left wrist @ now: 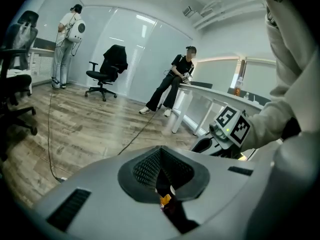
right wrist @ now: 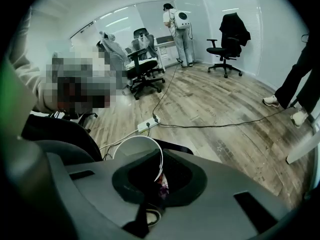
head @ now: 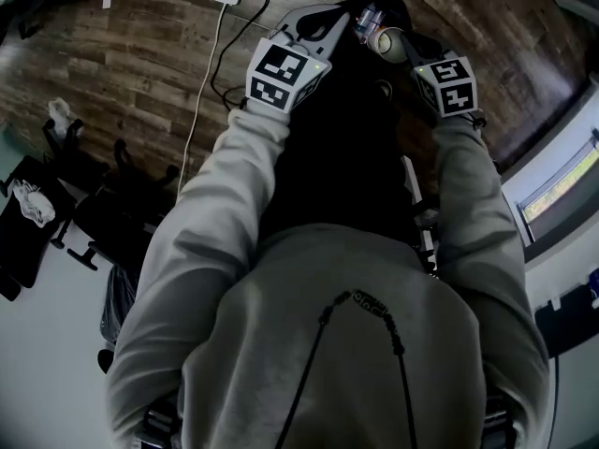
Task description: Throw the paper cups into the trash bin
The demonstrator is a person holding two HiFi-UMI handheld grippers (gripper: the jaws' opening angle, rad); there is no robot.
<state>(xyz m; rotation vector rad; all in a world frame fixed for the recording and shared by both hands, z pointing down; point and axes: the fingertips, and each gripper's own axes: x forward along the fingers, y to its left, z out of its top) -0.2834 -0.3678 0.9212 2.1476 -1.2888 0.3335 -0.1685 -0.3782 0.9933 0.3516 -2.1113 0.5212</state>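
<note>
The right gripper (right wrist: 159,178) is clenched on the wall of a white paper cup (right wrist: 136,153). The rim runs in between its fingers (right wrist: 183,179), and most of the open mouth stands to their left and just beyond them, tilted toward the camera. A strip of pink-and-purple print shows right at the pinch. In the head view the same cup (head: 386,41) is a pale round shape at the tips of the right gripper (head: 404,50), held over the wooden floor (head: 140,54). The left gripper (left wrist: 161,180) has its meshed fingers (left wrist: 144,168) pressed together on a thin orange-and-dark printed sliver. In the head view there is a printed cup (head: 368,17) at the tips of the left gripper (head: 352,19), just beside the white one, so this gripper grasps something too, though its own view shows only that edge. Both grippers are held out close together ahead of the person's grey hoodie (head: 346,344). A black mass (head: 346,148) fills the space below and between the sleeves, but whether it is the trash bin cannot be told. Beyond the right fingers a white power strip (right wrist: 148,124) lies on the floor with its cables trailing off, and further off are office chairs (right wrist: 142,71). Beyond the left fingers a person (left wrist: 172,81) leans on a white table (left wrist: 210,91).
</note>
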